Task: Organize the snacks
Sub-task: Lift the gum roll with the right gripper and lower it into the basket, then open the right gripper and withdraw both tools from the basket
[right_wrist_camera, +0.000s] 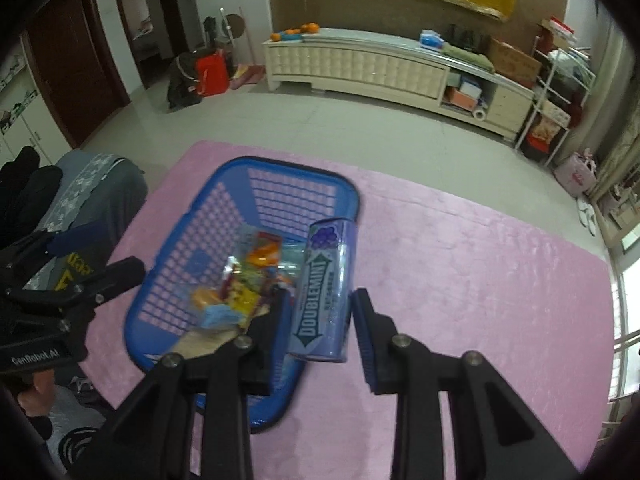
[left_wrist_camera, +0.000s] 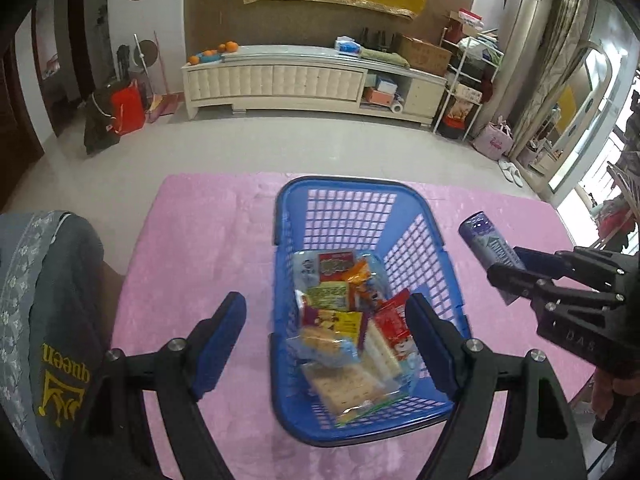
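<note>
A blue plastic basket (left_wrist_camera: 352,196) (right_wrist_camera: 172,240) sits on the pink cloth and holds several snack packets (left_wrist_camera: 344,320) (right_wrist_camera: 244,292). My left gripper (left_wrist_camera: 328,320) hangs open above the near end of the basket, nothing between its fingers. My right gripper (right_wrist_camera: 320,312) is shut on a purple Doublemint gum canister (right_wrist_camera: 326,288) (left_wrist_camera: 490,244), held off the cloth just right of the basket. In the left wrist view the right gripper (left_wrist_camera: 516,268) comes in from the right with the canister sticking out toward the basket.
A grey garment with yellow print (left_wrist_camera: 52,320) lies at the left edge of the pink cloth (left_wrist_camera: 200,240). Beyond the table are a tiled floor, a white low cabinet (left_wrist_camera: 304,76) and cluttered shelves (left_wrist_camera: 464,92). Bare pink cloth (right_wrist_camera: 480,280) stretches right of the basket.
</note>
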`<state>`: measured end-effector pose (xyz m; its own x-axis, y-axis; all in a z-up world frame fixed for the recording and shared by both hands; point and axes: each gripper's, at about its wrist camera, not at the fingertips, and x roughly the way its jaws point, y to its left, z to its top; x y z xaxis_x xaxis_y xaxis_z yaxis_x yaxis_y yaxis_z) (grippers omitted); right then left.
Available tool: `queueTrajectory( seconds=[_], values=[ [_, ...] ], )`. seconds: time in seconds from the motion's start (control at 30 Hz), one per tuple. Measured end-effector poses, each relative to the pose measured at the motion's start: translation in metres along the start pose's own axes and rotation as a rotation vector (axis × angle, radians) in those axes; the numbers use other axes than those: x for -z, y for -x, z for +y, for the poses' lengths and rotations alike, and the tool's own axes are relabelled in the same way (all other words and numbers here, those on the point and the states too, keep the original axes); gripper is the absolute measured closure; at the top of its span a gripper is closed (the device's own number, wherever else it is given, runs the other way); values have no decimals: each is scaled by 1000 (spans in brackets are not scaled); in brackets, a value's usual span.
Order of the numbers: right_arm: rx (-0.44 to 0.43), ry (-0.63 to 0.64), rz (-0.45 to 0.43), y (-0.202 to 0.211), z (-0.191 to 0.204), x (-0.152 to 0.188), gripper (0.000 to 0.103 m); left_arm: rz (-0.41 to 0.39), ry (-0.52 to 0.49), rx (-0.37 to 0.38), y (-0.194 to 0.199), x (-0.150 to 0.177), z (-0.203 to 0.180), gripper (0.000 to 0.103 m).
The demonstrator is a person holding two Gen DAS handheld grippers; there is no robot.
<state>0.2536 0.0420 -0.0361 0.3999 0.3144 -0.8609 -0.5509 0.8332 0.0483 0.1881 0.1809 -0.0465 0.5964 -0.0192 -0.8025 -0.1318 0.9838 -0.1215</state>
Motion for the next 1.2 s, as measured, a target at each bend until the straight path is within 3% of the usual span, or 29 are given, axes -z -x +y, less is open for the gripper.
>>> queueTrajectory(
  seconds=[0.3,0.5,0.73,0.9,1.07,1.2],
  values=[
    [-38,52,51,-32,44,0,67,-57,28,-48,8,15,33,23],
    [-55,68,98,-62,61,11,67,-43,20,-62,-3,25,45,23],
    [-44,73,154,-89,67,24,67,2,19,-29,-22,37,45,23],
    [-38,93,132,-90,68,32,68,5,6,-30,-24,39,44,23],
    [-86,96,88,-77,70,33,67,-30,21,-50,-15,45,46,23],
    [-65,109,37,-59,74,37,59,-65,22,-53,-2,55,44,23]
  ],
)
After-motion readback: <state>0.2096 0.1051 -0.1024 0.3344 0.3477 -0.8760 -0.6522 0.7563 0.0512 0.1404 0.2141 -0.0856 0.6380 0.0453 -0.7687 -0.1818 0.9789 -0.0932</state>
